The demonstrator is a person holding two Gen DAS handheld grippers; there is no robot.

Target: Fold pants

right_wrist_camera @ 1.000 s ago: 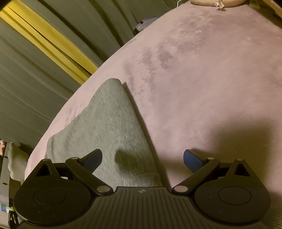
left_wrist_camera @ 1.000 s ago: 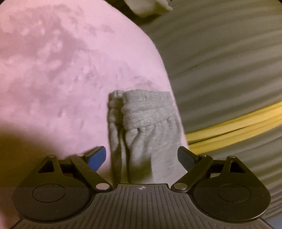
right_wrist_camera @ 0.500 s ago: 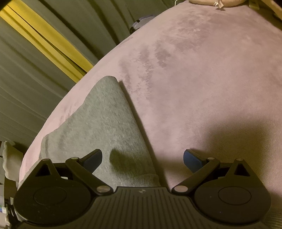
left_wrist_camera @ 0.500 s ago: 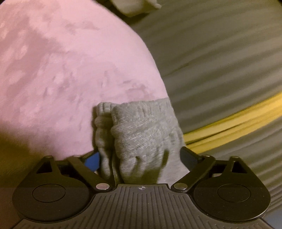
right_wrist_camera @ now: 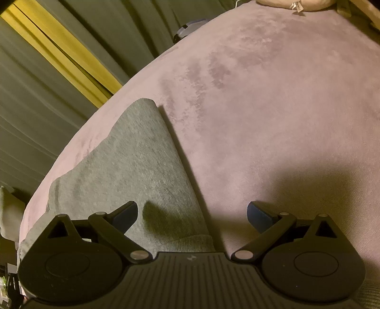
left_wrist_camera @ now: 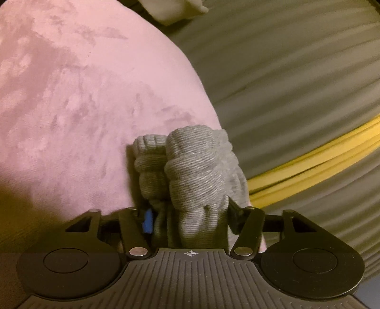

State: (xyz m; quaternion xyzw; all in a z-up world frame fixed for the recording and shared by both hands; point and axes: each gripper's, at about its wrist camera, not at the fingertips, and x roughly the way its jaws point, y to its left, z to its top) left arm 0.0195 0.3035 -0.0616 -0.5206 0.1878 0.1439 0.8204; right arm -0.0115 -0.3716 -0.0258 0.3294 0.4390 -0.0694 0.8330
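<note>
Grey knit pants lie on a pink plush surface (left_wrist_camera: 71, 107). In the left wrist view my left gripper (left_wrist_camera: 190, 214) is shut on the ribbed cuffs of the pants (left_wrist_camera: 194, 166), which bunch up between the fingers near the surface's right edge. In the right wrist view my right gripper (right_wrist_camera: 192, 214) is open and empty, low over the folded grey pants (right_wrist_camera: 133, 166). Its left finger (right_wrist_camera: 125, 214) is over the cloth and its right finger (right_wrist_camera: 258, 215) is over the pink surface (right_wrist_camera: 273, 118).
Grey-green striped fabric with a yellow band (left_wrist_camera: 320, 161) lies beyond the pink surface's edge, and shows in the right wrist view (right_wrist_camera: 59, 52) too. A pale cloth item (left_wrist_camera: 175, 9) lies at the far edge. A beige object (right_wrist_camera: 294, 3) and a small dark item (right_wrist_camera: 187, 29) sit at the far side.
My left gripper moved forward over the cuffs and closed on them, bunching the cloth. My right gripper stayed open and barely shifted.
</note>
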